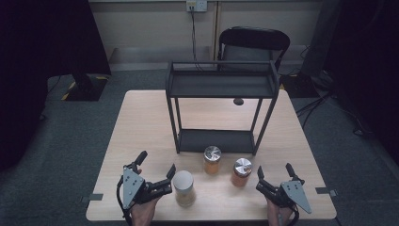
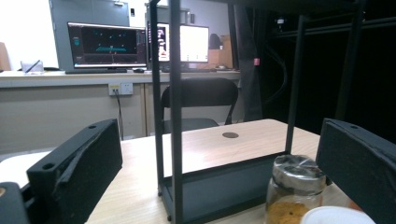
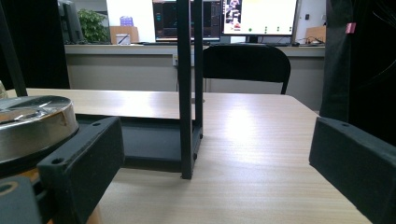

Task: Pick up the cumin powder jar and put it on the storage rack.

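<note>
I am holding the left hand-held gripper [image 1: 154, 163] with its jaws spread wide, its right jaw just beside the white-lidded jar [image 1: 183, 188] near the front of the desk [image 1: 141, 117]. The right hand-held gripper [image 1: 274, 172] is also gaping, empty, close to the right steel-lidded jar [image 1: 241, 172]; the middle jar [image 1: 212, 160] is standing just before the rack [image 1: 221, 84].

I am judging these jars as glass: stiff, smooth, breakable and fairly weighty with their filling. I am planning to take each round the body below the lid, squarely.

In the left gripper view the white lid [image 2: 334, 215] is cut off at the bottom edge, and the contents are hard to identify.
</note>
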